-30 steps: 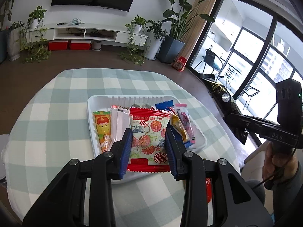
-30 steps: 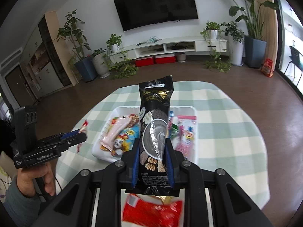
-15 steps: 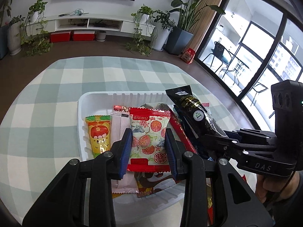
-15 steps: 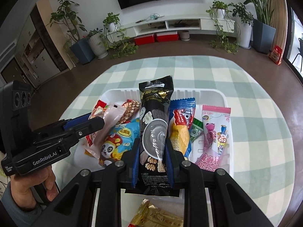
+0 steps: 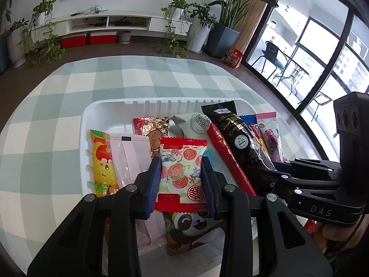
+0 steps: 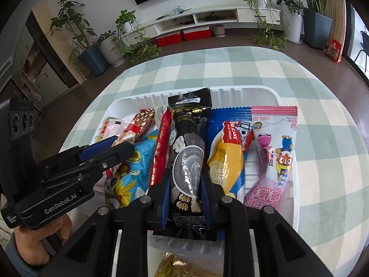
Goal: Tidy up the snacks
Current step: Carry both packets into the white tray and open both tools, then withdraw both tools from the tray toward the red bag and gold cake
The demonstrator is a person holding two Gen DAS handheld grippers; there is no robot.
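Since the earlier frame both grippers have been brought down from above the tabletop (image 5: 96,78) until they hang low over the white tray (image 5: 147,103), each with its packet carried along. The left gripper (image 5: 181,182) is clamped on the lychee packet (image 5: 182,168), held flat above the panda packet (image 5: 193,224) and the clear packet (image 5: 131,159). The right gripper (image 6: 185,194) is clamped on the black packet (image 6: 188,143), whose long axis runs straight away from the jaws toward the tray's far wall, in line with the red stick (image 6: 160,147) to its left and the blue packet (image 6: 227,147) to its right. A slot between those two is judged to lie directly beneath it, so only a short drop and release seem needed.
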